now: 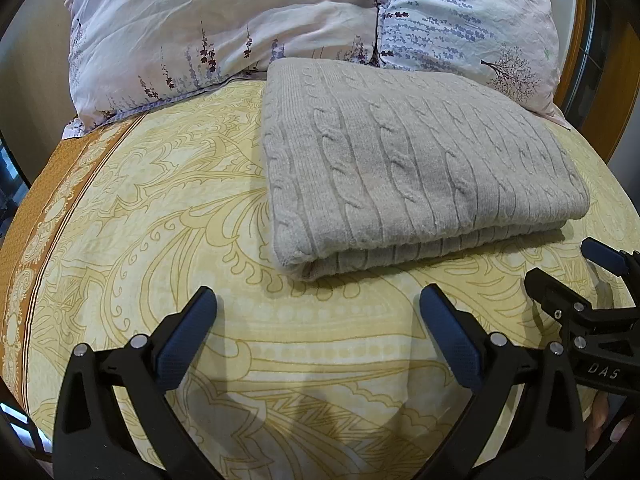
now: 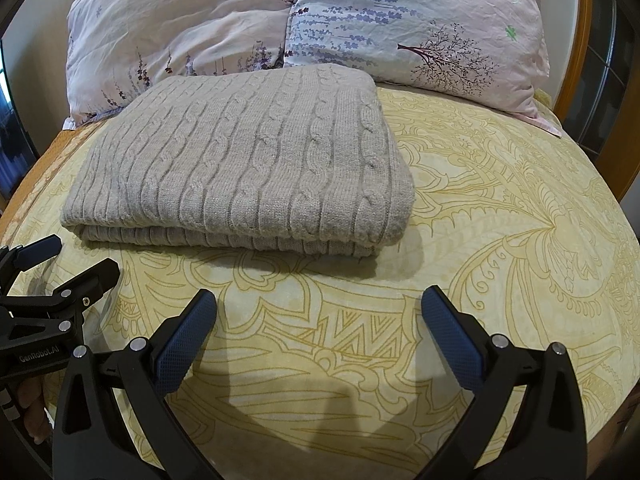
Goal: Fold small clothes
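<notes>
A grey cable-knit sweater (image 1: 412, 164) lies folded into a flat rectangle on the yellow patterned bedsheet (image 1: 160, 220); it also shows in the right wrist view (image 2: 248, 168). My left gripper (image 1: 318, 304) is open and empty, hovering just in front of the sweater's near folded edge. My right gripper (image 2: 320, 304) is open and empty, in front of the sweater's near right corner. Each gripper shows at the edge of the other's view: the right gripper (image 1: 568, 268) and the left gripper (image 2: 76, 256).
Two floral pillows (image 1: 224, 32) (image 2: 420, 28) lean against the wooden headboard (image 2: 576, 80) right behind the sweater. An orange-brown border of the sheet (image 1: 52, 208) runs along the bed's left edge. Bare sheet (image 2: 500, 200) lies to the sweater's right.
</notes>
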Motion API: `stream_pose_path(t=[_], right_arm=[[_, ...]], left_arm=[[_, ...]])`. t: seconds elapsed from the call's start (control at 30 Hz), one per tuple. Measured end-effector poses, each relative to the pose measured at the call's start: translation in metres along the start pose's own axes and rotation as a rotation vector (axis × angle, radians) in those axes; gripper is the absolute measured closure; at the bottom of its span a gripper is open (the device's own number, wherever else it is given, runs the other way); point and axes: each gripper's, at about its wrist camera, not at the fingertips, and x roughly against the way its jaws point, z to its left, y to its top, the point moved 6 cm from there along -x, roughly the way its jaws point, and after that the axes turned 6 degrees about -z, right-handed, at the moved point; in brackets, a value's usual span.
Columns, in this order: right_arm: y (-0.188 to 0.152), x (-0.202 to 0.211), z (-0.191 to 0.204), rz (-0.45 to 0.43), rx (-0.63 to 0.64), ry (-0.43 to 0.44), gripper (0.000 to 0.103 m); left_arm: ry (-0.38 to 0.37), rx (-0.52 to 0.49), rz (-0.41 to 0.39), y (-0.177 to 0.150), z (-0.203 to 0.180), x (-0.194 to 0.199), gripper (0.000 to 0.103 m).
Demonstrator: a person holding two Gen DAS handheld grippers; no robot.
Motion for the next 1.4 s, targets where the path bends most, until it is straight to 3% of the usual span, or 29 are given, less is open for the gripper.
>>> stream_pose_path(t=[1.4], right_arm=[[-0.0001,-0.0001,-0.0001,0.000,0.001,0.001,0.001]], left_arm=[[0.006,0.010,-0.010,0.0003,-0.0010,0.0025,0.002]])
